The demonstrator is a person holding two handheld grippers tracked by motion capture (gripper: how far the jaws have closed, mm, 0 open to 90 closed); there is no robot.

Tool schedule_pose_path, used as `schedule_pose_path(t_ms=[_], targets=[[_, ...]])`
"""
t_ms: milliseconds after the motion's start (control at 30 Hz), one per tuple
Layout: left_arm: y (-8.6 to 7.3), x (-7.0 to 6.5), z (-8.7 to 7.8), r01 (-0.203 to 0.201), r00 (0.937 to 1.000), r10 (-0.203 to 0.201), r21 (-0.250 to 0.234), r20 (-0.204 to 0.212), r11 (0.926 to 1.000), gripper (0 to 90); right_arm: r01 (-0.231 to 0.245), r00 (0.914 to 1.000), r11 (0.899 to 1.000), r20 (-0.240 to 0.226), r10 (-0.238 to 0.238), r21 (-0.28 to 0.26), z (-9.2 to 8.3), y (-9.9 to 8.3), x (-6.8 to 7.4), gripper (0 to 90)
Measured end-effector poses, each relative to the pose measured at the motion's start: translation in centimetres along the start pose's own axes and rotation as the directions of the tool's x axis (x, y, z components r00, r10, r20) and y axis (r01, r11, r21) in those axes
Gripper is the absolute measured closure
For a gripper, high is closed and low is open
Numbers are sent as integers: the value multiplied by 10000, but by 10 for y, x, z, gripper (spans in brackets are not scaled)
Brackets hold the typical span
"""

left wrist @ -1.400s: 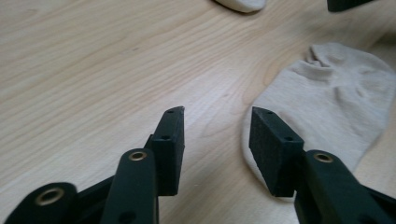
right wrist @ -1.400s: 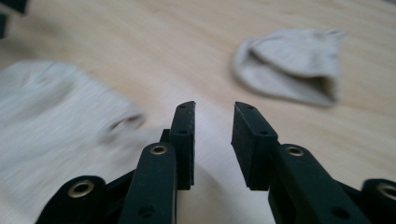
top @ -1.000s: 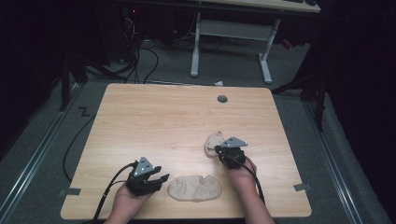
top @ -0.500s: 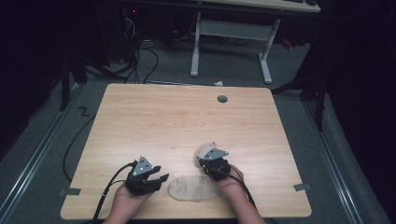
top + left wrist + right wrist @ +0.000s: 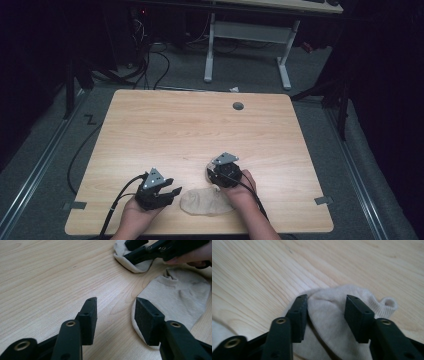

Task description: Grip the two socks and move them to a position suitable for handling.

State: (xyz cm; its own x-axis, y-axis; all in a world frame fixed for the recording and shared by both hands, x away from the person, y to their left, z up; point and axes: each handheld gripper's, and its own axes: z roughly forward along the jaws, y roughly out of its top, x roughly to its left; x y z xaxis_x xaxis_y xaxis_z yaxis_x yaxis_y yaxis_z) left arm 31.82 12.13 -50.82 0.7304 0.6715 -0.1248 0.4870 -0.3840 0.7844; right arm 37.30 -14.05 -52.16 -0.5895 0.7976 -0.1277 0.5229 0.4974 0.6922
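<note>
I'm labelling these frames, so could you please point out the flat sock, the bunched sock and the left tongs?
Flat sock (image 5: pixel 180 293): left gripper view, middle of its body.
Bunched sock (image 5: pixel 329 312): right gripper view, fabric between the jaws.
Left tongs (image 5: pixel 116 317): left gripper view, gap between its tips.

A light wooden table (image 5: pixel 165 130) spans the middle of the frame, with 1 round dark grommet hole (image 5: pixel 238 106) near its upper right edge. Beyond it, top centre, stand 2 white desk legs (image 5: pixel 247 33) on grey floor, with black cables (image 5: pixel 150 55) at upper left.
</note>
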Motion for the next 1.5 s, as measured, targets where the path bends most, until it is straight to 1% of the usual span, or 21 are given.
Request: schedule_pose_path(t_ms=[67, 100, 133, 167, 200, 233, 300, 333, 400, 533, 633, 900, 933, 1000, 1033, 1100, 1133, 1167, 1200, 1300, 1500], targets=[[0, 0, 0, 27, 10000, -27, -9, 3, 10000, 531, 72, 10000, 10000, 42, -72, 3, 1, -2, 1, 721], [0, 0, 0, 27, 10000, -27, -9, 3, 10000, 531, 72, 10000, 10000, 42, -72, 3, 1, -2, 1, 721], [0, 0, 0, 32, 10000, -32, 8, 8, 10000, 531, 121, 9998, 9999, 143, -120, -51, -1, -1, 1, 814], [0, 0, 1, 51, 10000, -51, 6, 23, 10000, 530, 0, 10000, 9992, -11, -1, -401, -7, 0, 0, 855], [0, 0, 1, 51, 10000, -51, 6, 23, 10000, 529, 0, 10000, 9992, -11, -1, -401, -7, 0, 0, 855], [0, -1, 1, 1, 10000, -1, 16, -7, 10000, 529, -57, 10000, 9966, -14, 56, -826, -14, 2, 1, 856], [0, -1, 2, -7, 10000, 7, 40, -4, 10000, 527, -278, 9995, 9921, -147, 262, -1226, -21, 3, -1, 855], [0, -1, 2, -7, 10000, 7, 40, -4, 10000, 527, -278, 9995, 9921, -147, 262, -1226, -21, 3, -1, 855], [0, -1, 2, -19, 10000, 19, 54, -31, 10000, 525, -603, 9981, 9823, -205, 575, -1776, -33, 3, -5, 853], [3, -1, 3, -84, 10000, 84, -12, -29, 10000, 524, -985, 9951, 9665, -333, 932, -2370, -46, -6, -12, 845], [7, -1, 7, -150, 9999, 150, -74, -47, 9999, 525, -1658, 9861, 9567, -483, 1589, -2391, -52, -16, -23, 827], [20, -1, 21, -200, 9997, 202, -124, 163, 9997, 522, -2353, 9690, 9487, 242, 2457, -2113, -66, -48, -46, 701], [21, -2, 24, -142, 9997, 145, -149, 184, 9998, 522, -2498, 9613, 9433, 606, 2686, -2183, -74, -56, -52, 667], [26, -3, 32, -223, 9994, 224, -59, 258, 9997, 522, -2412, 9575, 9425, 1017, 2700, -2314, -82, -62, -56, 675], [26, -3, 32, -223, 9994, 224, -59, 258, 9997, 522, -2412, 9575, 9425, 1017, 2700, -2314, -82, -62, -56, 675], [29, -5, 37, -427, 9988, 426, 48, 223, 9991, 522, -2115, 9696, 9556, 786, 2315, -2050, -85, -65, -54, 773], [30, -6, 39, -495, 9985, 494, 34, 225, 9988, 522, -2115, 9696, 9556, 786, 2315, -2050, -85, -65, -54, 773], [31, -8, 40, -560, 9981, 559, 51, 263, 9984, 522, -1910, 9759, 9653, 714, 2063, -1780, -81, -65, -51, 805], [31, -8, 41, -616, 9978, 615, 53, 248, 9981, 524, -1507, 9873, 9814, 324, 1555, -1193, -70, -63, -45, 840], [31, -7, 39, -608, 9979, 607, 66, 218, 9981, 525, -1232, 9923, 9896, -198, 1221, -736, -59, -60, -38, 860], [28, -1, 34, -455, 9989, 455, -10, 58, 9990, 526, -839, 9961, 9958, -288, 829, -379, -47, -52, -31, 860]])
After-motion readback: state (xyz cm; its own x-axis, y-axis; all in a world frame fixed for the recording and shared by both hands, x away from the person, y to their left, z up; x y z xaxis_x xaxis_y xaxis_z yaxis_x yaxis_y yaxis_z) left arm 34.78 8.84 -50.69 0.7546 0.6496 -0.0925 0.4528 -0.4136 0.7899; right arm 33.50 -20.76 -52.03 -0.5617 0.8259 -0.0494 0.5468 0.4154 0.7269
